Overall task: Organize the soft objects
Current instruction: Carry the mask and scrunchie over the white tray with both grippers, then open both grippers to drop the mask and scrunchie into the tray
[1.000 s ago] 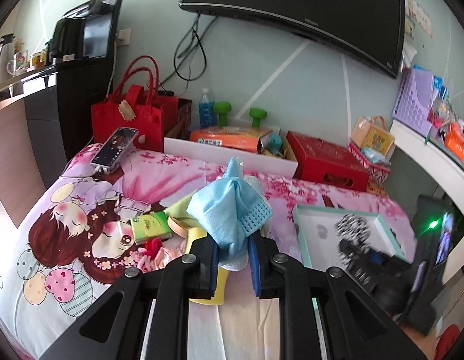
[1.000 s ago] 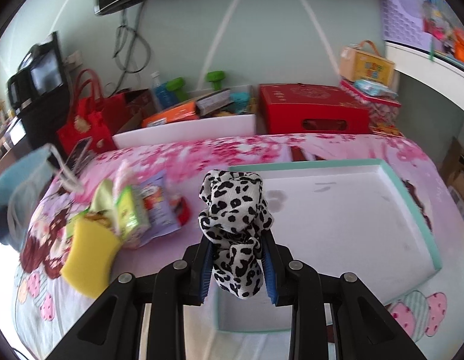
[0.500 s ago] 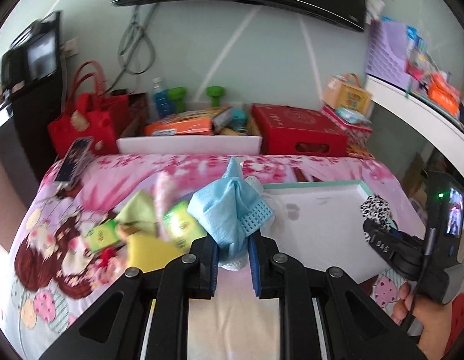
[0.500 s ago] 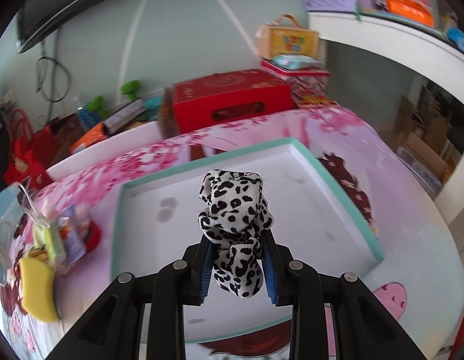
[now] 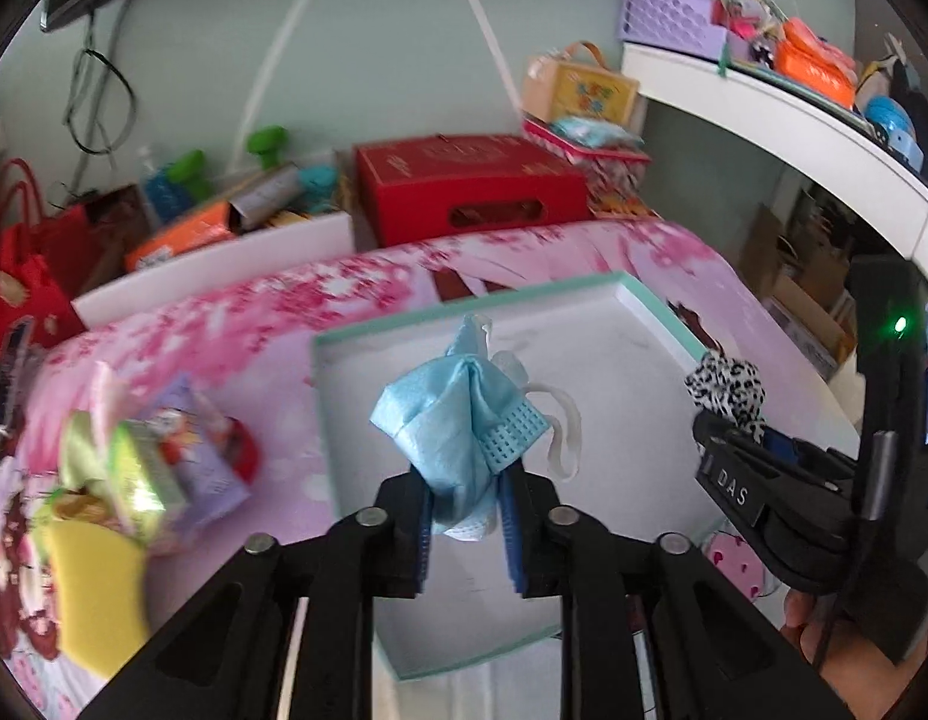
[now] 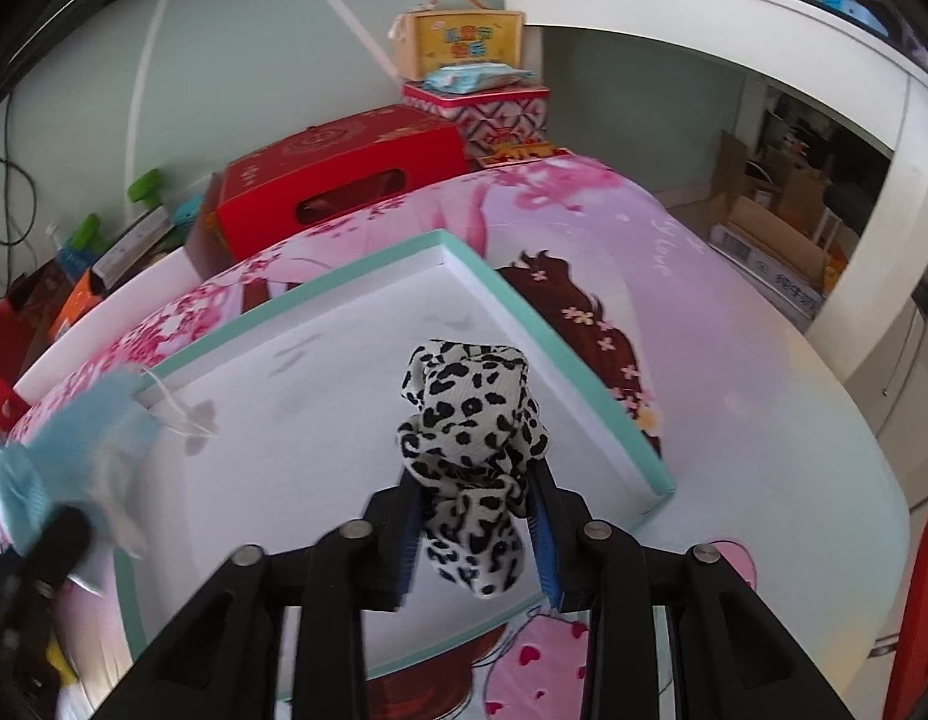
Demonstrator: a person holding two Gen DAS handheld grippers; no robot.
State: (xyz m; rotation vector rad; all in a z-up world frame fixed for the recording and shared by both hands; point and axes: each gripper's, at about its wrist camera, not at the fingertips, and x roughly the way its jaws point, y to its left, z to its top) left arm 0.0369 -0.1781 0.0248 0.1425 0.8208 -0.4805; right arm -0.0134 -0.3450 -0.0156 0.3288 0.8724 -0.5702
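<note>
Both tools have swung over the tray (image 5: pixel 656 324) — jaws opening, mask (image 5: pixel 458 414) and scrunchie (image 6: pixel 470 420) between them.

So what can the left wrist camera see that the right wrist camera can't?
Only the left wrist view shows the yellow sponge, the snack packets beside it, and the right tool from the side.

Only the right wrist view shows the cardboard boxes under the white counter.

Both show the blue face mask in the left tool, the leopard-print scrunchie in the right tool, the teal-rimmed tray beneath them, and the red box. Both tools' jaws are opening.
</note>
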